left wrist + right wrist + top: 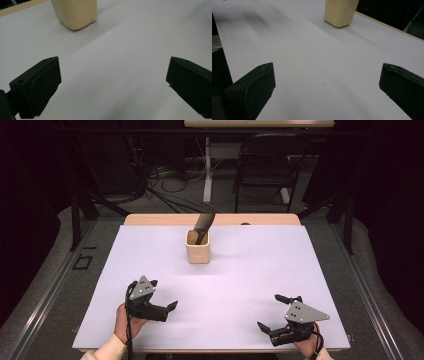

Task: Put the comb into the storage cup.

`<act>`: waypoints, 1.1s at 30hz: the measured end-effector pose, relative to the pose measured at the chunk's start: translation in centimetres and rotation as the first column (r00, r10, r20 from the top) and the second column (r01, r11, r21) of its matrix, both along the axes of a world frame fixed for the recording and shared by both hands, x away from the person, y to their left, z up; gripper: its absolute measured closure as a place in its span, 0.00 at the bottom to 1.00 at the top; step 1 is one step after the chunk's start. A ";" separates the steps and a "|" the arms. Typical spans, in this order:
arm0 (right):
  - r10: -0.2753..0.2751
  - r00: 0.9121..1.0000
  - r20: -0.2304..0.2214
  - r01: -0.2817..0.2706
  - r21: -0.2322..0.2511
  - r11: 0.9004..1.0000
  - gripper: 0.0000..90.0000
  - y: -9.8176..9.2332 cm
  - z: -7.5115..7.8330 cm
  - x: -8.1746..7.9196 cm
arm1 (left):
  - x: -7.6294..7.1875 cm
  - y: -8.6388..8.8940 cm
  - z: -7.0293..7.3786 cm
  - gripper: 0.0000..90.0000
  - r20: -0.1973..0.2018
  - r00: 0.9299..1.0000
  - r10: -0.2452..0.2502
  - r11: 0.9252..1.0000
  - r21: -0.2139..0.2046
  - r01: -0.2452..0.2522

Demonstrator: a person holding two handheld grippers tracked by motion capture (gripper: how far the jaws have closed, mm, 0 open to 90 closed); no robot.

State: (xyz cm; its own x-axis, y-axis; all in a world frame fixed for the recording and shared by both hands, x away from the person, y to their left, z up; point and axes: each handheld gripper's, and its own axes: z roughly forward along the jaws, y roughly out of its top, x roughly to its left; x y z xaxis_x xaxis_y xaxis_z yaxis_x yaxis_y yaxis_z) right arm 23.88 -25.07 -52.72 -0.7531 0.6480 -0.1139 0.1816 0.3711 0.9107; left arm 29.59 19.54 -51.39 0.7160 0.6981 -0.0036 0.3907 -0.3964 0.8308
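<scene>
A cream-coloured square holder [198, 249] stands upright at the far middle of the white table top [250, 265], with a dark utensil [204, 222] leaning out of it to the upper right. The holder's base also shows in the left gripper view [76, 13] and the right gripper view [340, 12]. My left gripper [163, 295] rests near the front left, open, with nothing between its jaws. My right gripper [273, 312] sits near the front right, also open and empty. Both lie well short of the holder.
A wooden table edge [150, 219] runs behind the white sheet. Beyond it are a dark chair [265, 165], a white desk leg [207, 175] and cables on the floor. A black stand [76, 215] is at the left.
</scene>
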 end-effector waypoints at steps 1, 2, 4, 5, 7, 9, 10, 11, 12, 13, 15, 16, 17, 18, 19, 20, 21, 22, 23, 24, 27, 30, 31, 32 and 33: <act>0.001 1.000 0.000 -0.001 0.000 1.000 0.00 0.0 0.0 0.0 | -0.1 0.1 0.1 0.00 0.001 1.000 0.004 1.000 -0.006 -0.004; 0.000 1.000 -0.002 0.000 -0.002 1.000 0.00 0.0 0.0 0.0 | -0.2 0.3 0.1 0.00 0.005 1.000 0.003 1.000 -0.003 -0.003; 0.001 1.000 -0.002 -0.001 -0.004 1.000 0.00 0.0 0.0 0.0 | -0.5 0.5 0.1 0.00 0.007 1.000 0.007 1.000 -0.005 -0.006; 0.001 1.000 -0.004 -0.001 -0.002 1.000 0.00 0.0 0.0 0.0 | -0.7 0.7 0.1 0.00 0.006 1.000 0.009 1.000 -0.006 -0.009; 0.000 1.000 -0.005 0.000 -0.001 1.000 0.00 0.1 0.0 0.0 | -0.9 1.0 0.1 0.00 0.006 1.000 0.017 1.000 -0.008 -0.017; 0.001 1.000 -0.007 -0.001 -0.001 1.000 0.00 0.1 0.0 0.0 | -1.1 1.3 0.0 0.00 0.006 1.000 0.025 1.000 -0.013 -0.025; 0.001 1.000 -0.007 -0.001 0.000 1.000 0.00 0.1 0.0 0.0 | -1.2 1.5 0.0 0.00 0.001 1.000 0.024 1.000 -0.008 -0.024; 0.002 1.000 -0.008 -0.002 -0.001 1.000 0.00 0.1 0.0 0.0 | -1.3 1.6 0.0 0.00 0.000 1.000 0.021 1.000 -0.014 -0.021; 0.002 1.000 -0.011 -0.002 -0.002 1.000 0.00 0.1 0.0 0.0 | -1.4 1.7 -0.1 0.00 -0.004 1.000 0.020 1.000 -0.018 -0.020; 0.003 1.000 -0.009 -0.003 -0.006 1.000 0.00 0.1 0.0 0.0 | -1.4 1.7 -0.1 0.00 -0.002 1.000 0.023 1.000 -0.017 -0.023; 0.004 1.000 -0.008 -0.004 -0.010 1.000 0.00 0.1 -0.1 0.0 | -1.6 1.8 -0.3 0.00 0.001 1.000 0.021 1.000 -0.017 -0.021; 0.004 1.000 -0.008 -0.004 -0.011 1.000 0.00 0.1 -0.1 0.0 | -1.7 1.8 -0.3 0.00 0.001 1.000 0.021 1.000 -0.009 -0.021; 0.003 1.000 -0.009 -0.003 -0.010 1.000 0.00 0.1 -0.1 0.0 | -1.8 1.8 -0.3 0.00 0.003 1.000 0.020 1.000 -0.005 -0.019; 0.001 1.000 -0.010 -0.001 -0.008 1.000 0.00 0.1 -0.1 0.0 | -2.0 1.7 -0.4 0.00 0.005 1.000 0.013 1.000 -0.010 -0.013; 0.001 1.000 -0.014 -0.001 -0.008 1.000 0.00 0.1 -0.1 0.0 | -2.1 1.7 -0.4 0.00 0.005 1.000 0.009 1.000 -0.007 -0.009; 0.001 1.000 -0.014 -0.001 -0.007 1.000 0.00 0.1 -0.1 0.1 | -2.2 1.7 -0.4 0.00 0.015 1.000 0.004 1.000 -0.004 -0.004; 0.001 1.000 -0.013 -0.001 -0.009 1.000 0.00 0.1 -0.1 0.0 | -2.3 1.8 -0.5 0.00 0.021 1.000 0.003 1.000 -0.011 -0.003; 0.002 1.000 -0.014 -0.002 -0.008 1.000 0.00 0.1 -0.1 0.0 | -2.4 1.8 -0.5 0.00 0.020 1.000 -0.001 1.000 -0.007 0.001; 0.004 1.000 -0.012 -0.004 -0.010 1.000 0.00 0.1 -0.1 0.0 | -2.6 1.8 -0.6 0.00 0.021 1.000 0.000 1.000 -0.006 0.000; 0.002 1.000 -0.012 -0.002 -0.008 1.000 0.00 0.1 -0.1 0.0 | -2.7 1.8 -0.6 0.00 0.021 1.000 -0.002 1.000 -0.006 0.002; 0.001 1.000 -0.014 -0.001 -0.007 1.000 0.00 0.1 -0.1 0.0 | -3.3 2.0 -0.7 0.00 0.035 0.999 0.000 1.000 -0.008 0.000; 0.003 1.000 -0.016 -0.003 -0.008 1.000 0.00 0.1 -0.1 0.0 | -3.6 2.2 -0.8 0.00 0.041 0.999 -0.008 1.000 -0.011 0.008; 0.004 1.000 -0.018 -0.004 -0.008 1.000 0.00 0.1 -0.1 0.0 | -3.7 2.3 -0.8 0.00 0.041 0.999 -0.012 1.000 -0.008 0.012; 0.004 1.000 -0.023 -0.005 -0.012 1.000 0.00 0.1 -0.1 0.0 | -3.8 2.3 -0.7 0.00 0.044 0.999 -0.012 1.000 -0.007 0.012; 0.004 1.000 -0.026 -0.004 -0.013 1.000 0.00 0.2 -0.2 0.0 | -3.9 2.4 -0.7 0.00 0.047 0.999 -0.009 1.000 -0.012 0.010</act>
